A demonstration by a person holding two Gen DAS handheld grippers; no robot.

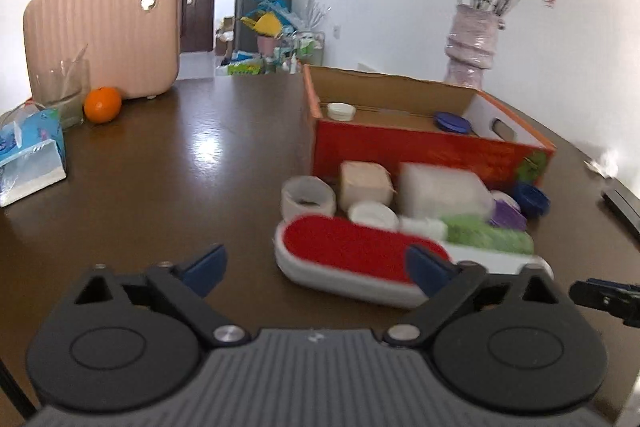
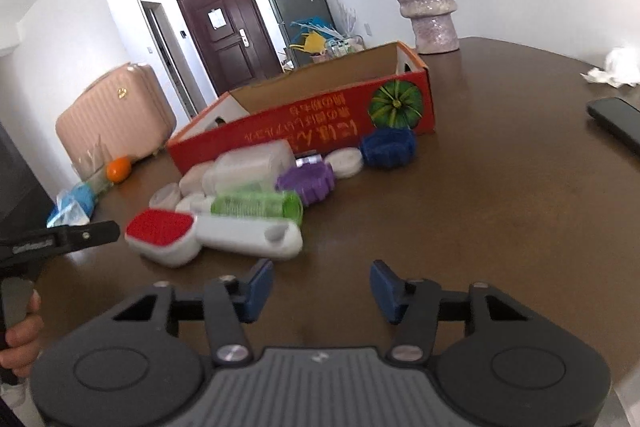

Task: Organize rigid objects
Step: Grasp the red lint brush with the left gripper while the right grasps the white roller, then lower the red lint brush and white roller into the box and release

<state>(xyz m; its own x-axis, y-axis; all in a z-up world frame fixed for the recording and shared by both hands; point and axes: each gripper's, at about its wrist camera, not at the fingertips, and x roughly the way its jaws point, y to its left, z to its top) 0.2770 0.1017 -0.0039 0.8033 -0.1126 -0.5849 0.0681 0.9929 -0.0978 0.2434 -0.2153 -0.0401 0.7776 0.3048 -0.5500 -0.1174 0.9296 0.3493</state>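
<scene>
From the left wrist, the cardboard box (image 1: 432,143) already holds a white lid (image 1: 341,111) and a blue lid (image 1: 452,123); most hard plastic pieces lie heaped on the glossy tabletop (image 1: 180,167) just before it, and the left tongs (image 1: 316,267) gape empty. From the right wrist, the velvety red-padded brush (image 2: 160,235), green ribbed roller (image 2: 256,205) and knobbly purple cap (image 2: 306,181) await; the right tongs (image 2: 322,287) stand apart, empty.

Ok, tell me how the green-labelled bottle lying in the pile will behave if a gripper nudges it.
The green-labelled bottle lies on its side on the smooth, glossy table, so it may well roll. The white brush case beside it could block rolling that way. Its plastic body looks rigid, probably not fragile.
</scene>
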